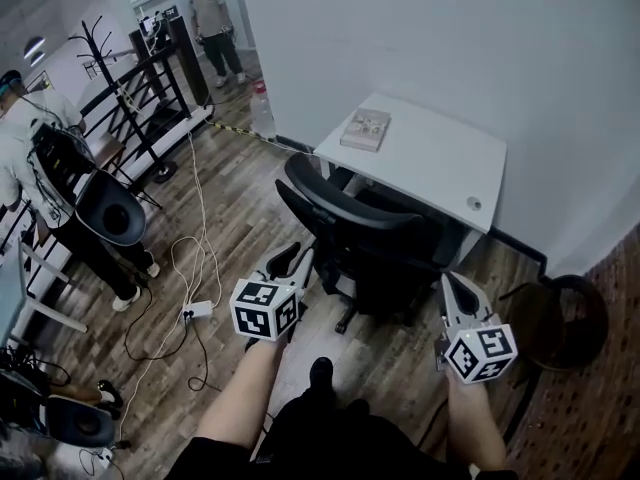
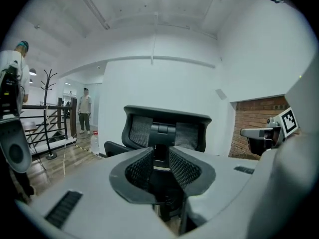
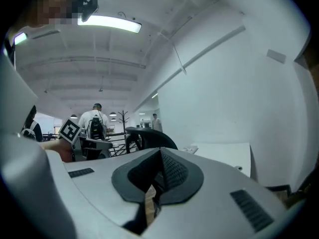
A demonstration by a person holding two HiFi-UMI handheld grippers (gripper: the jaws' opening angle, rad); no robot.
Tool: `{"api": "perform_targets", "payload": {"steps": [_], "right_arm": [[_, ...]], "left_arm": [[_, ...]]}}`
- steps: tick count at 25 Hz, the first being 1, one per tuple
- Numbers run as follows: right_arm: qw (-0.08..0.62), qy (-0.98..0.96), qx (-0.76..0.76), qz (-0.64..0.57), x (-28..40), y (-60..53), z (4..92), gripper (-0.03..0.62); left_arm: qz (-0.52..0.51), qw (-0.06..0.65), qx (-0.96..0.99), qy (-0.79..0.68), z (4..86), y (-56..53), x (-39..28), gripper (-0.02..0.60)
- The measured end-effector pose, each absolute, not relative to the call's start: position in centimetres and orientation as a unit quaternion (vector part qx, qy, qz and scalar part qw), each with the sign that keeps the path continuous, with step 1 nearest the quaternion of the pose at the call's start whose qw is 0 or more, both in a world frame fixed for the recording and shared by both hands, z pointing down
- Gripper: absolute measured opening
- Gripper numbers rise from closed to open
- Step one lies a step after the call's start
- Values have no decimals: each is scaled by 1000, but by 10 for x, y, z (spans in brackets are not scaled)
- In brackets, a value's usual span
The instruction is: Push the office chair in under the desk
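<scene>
A black office chair (image 1: 360,233) stands in front of the white desk (image 1: 430,153), its backrest towards me and its seat partly under the desktop. My left gripper (image 1: 293,258) hovers at the chair's left rear, apart from it, jaws slightly open with nothing between them. In the left gripper view the chair's headrest (image 2: 167,128) shows just beyond the left gripper (image 2: 160,156). My right gripper (image 1: 452,280) hangs at the chair's right rear, shut and empty. The right gripper (image 3: 160,153) points level, with the chair (image 3: 149,138) to its left and the desk (image 3: 224,151) to its right.
A book (image 1: 365,128) lies on the desk's far corner, by the white wall. A water bottle (image 1: 262,108) stands on the floor left of the desk. Cables and a power strip (image 1: 198,309) lie at the left. A round black stool (image 1: 560,323) is at the right. People stand at the left and far back.
</scene>
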State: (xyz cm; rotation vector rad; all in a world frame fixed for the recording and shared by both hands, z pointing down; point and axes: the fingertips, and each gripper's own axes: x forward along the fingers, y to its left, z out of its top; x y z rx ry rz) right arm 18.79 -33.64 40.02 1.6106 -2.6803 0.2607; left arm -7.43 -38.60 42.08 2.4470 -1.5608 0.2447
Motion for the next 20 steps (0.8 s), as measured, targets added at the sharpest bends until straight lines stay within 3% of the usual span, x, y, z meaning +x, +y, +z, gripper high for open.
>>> {"api": "perform_targets", "payload": {"steps": [12,20], "right_arm": [[-39,-855,516,19,181,-338,335,3],[-22,-849,527,27,165,-346,345,3]], "left_arm": [[73,66,834,-542,377,-370,-84,89],[77,64,829,-550,387,-378,-114,26]]}}
